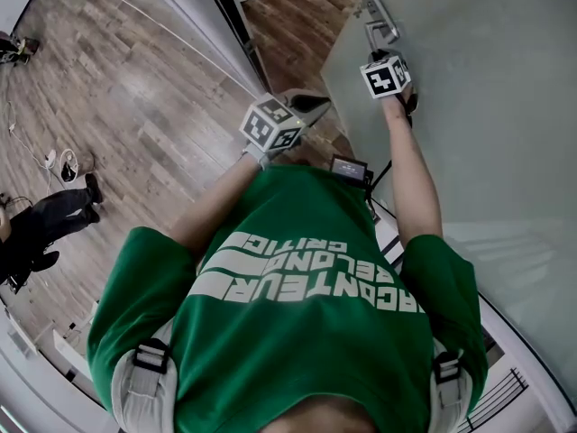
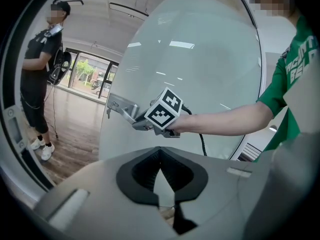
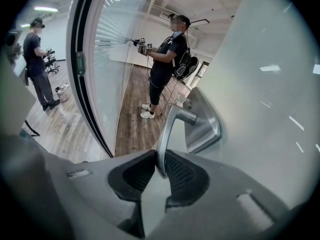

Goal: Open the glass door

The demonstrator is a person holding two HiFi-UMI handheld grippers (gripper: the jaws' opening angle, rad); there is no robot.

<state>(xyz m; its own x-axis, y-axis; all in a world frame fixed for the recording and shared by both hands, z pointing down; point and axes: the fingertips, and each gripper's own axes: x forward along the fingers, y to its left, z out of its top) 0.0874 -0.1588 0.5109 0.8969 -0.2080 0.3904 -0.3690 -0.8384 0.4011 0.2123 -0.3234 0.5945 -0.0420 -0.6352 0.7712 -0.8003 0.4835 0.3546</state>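
- A bystander [image 3: 167, 59] stands on the wooden floor [image 3: 134, 129] beyond the door edge, near a dark-framed partition [image 3: 82, 59].
- Right tool [image 3: 160, 171] pinches the lever handle [image 3: 165, 134] of the frosted glass door [image 3: 265, 109].
- Left tool [image 2: 160, 154], pads pressed together on nothing, hangs apart from the door.

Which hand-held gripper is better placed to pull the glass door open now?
Right: the right hand-held gripper is clamped on the door handle; the left hand-held gripper is shut, empty, off the glass door.

Door handle [image 3: 167, 134] sits between jaws of right claw [image 3: 159, 165]; left claw [image 2: 160, 180] lies leftward.
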